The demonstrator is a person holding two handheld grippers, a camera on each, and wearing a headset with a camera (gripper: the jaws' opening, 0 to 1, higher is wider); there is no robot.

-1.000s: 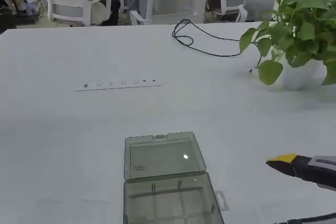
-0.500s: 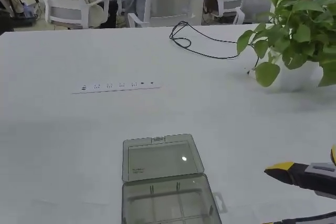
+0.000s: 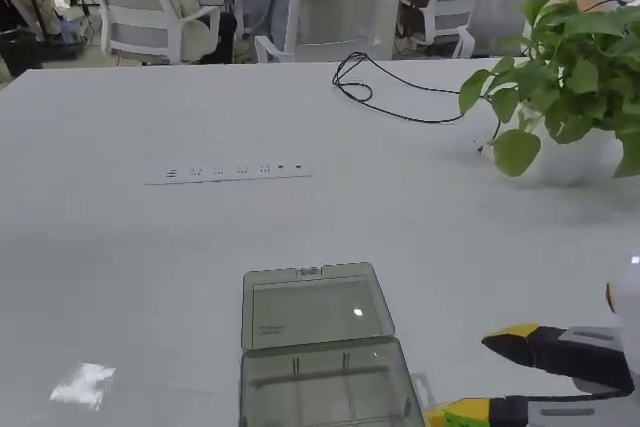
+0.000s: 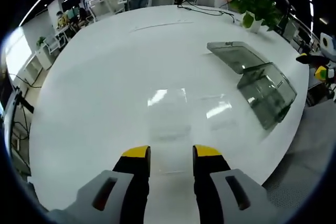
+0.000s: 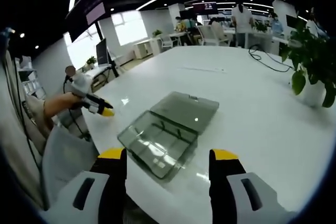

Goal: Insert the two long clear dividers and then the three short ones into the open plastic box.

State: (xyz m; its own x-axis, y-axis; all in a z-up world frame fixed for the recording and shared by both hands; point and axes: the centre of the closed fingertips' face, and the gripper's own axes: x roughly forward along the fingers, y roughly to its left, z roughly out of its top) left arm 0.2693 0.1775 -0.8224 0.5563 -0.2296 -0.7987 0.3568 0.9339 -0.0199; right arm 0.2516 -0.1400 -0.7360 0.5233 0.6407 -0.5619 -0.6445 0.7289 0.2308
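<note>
The clear smoky plastic box lies open at the table's near edge, its lid flat behind it. Faint lines cross its inside. My right gripper stands open just right of the box, nothing between its yellow-tipped fingers. The right gripper view looks over its own gripper at the box straight ahead. My left gripper is open over bare table, with faint clear flat pieces lying ahead of it and the box off to the right. The left gripper hangs off the table's edge.
A white power strip lies mid-table. A black cable loops at the back. A potted plant stands at the right. White chairs and people are beyond the far edge. A bright glint shows near left.
The head camera has tilted a little. My right gripper has moved left toward the box, and its lower finger has come into the head view.
</note>
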